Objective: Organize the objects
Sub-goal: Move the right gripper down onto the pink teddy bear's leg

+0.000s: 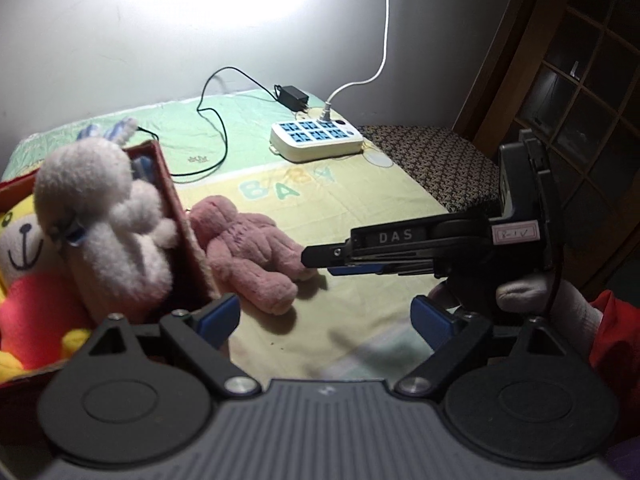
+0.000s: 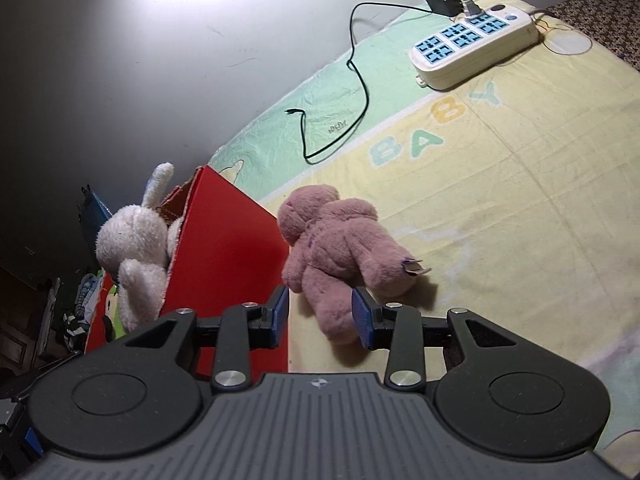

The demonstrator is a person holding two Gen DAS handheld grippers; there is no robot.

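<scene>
Right wrist view, right claw (image 2: pixel 320 316) spread around pink bear's (image 2: pixel 340 240) leg, red box (image 2: pixel 224 240) wall beside — left claw (image 1: pixel 324 316) spread.

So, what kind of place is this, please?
Probably a bedroom at home: a bed or mattress under a baby-print sheet, plush toys in a red box, and a power strip lying by the wall.

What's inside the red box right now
The red box holds a white plush rabbit leaning on its wall, and a yellow smiling plush with a pink-red body beneath it. The rabbit hides the box's floor and anything deeper.
</scene>
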